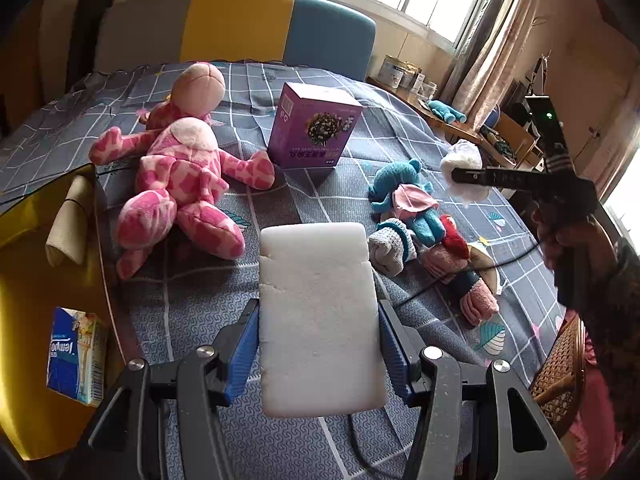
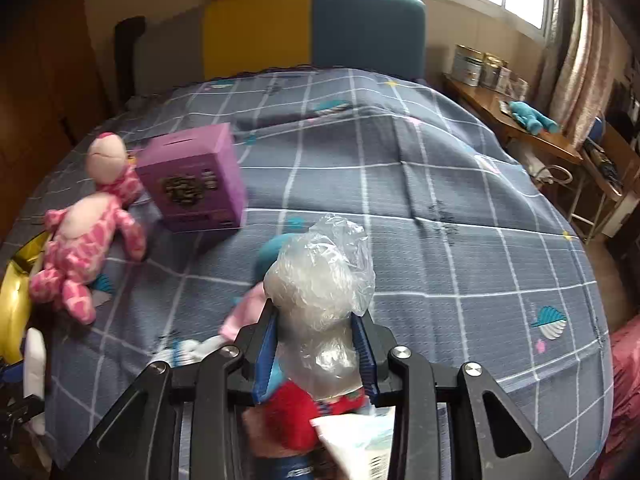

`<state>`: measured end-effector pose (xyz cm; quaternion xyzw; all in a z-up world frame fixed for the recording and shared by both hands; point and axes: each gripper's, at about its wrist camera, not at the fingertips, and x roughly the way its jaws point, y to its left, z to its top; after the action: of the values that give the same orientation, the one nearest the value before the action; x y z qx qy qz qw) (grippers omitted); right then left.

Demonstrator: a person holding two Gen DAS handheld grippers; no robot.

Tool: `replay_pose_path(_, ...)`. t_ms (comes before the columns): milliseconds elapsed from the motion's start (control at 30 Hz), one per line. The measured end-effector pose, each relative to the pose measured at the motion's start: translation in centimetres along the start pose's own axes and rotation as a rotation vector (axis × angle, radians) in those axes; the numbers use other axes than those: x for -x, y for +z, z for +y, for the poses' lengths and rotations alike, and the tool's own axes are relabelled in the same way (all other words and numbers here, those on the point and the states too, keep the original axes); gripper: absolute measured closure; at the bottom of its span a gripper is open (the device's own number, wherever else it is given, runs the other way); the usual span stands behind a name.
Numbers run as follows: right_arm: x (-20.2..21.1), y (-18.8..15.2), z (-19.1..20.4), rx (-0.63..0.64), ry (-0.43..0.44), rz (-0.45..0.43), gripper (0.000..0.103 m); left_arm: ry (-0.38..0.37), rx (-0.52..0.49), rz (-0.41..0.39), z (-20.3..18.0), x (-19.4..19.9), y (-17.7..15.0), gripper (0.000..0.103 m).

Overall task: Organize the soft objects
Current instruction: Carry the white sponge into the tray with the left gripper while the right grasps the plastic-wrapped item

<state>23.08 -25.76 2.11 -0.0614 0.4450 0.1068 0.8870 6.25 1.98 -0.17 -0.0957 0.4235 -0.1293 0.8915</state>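
A bed (image 2: 440,200) under a grey-blue checked cover fills a room with a window and curtains behind it. A purple box (image 1: 314,126) stands mid-bed. Left of the box lies a pink plush toy (image 1: 176,184); right of it, a heap of small soft toys and socks (image 1: 424,232). Beyond the box the cover lies bare to the headboard (image 2: 312,28). The left hand-held gripper (image 1: 320,344) clamps a white foam block (image 1: 320,320). The right hand-held gripper (image 2: 316,344) grips a clear bag of white stuffing (image 2: 320,280) above the heap.
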Motion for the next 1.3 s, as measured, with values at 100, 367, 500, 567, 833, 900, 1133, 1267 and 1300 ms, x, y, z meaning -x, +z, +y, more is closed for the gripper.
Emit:
replay_pose_path(100, 1.4, -1.4, 3.7, 0.035, 0.122, 0.012, 0.068, 0.009, 0.009, -0.012, 0.3, 0.9, -0.2, 0.046)
replay_pose_path(367, -1.5, -7.6, 13.3, 0.113, 0.329, 0.162, 0.068, 0.051, 0.066, -0.054, 2.8, 4.1, -1.4, 0.046)
replay_pose_path(500, -4.3, -10.2, 14.9, 0.128, 0.290, 0.204, 0.068, 0.097, 0.137, -0.090, 5.9, 6.4, -2.2, 0.046)
replay_pose_path(567, -4.4, -10.5, 14.5, 0.093, 0.299, 0.186, 0.069, 0.128, 0.191, -0.107, 8.2, 7.7, -2.5, 0.046)
replay_pose_path(833, -4.4, -10.7, 14.1, 0.069, 0.305, 0.175, 0.068, 0.273, 0.389, -0.103, 18.1, 9.6, -2.3, 0.046)
replay_pose_path(900, -4.5, -10.7, 14.1, 0.076, 0.307, 0.178, 0.067, 0.304, 0.426, -0.104, 20.3, 9.5, -1.6, 0.046)
replay_pose_path(1133, -4.9, -10.7, 14.2, 0.096, 0.317, 0.194, 0.067, 0.360, 0.493, -0.075, 25.4, 6.8, 1.5, 0.046)
replay_pose_path(1267, -5.1, -10.6, 14.3, 0.103, 0.311, 0.198, 0.066, 0.379, 0.501, -0.018, 27.3, 3.8, 3.1, 0.046)
replay_pose_path(1300, -5.1, -10.6, 14.3, 0.104, 0.310, 0.198, 0.066, 0.388, 0.507, -0.009, 27.7, 3.2, 3.3, 0.046)
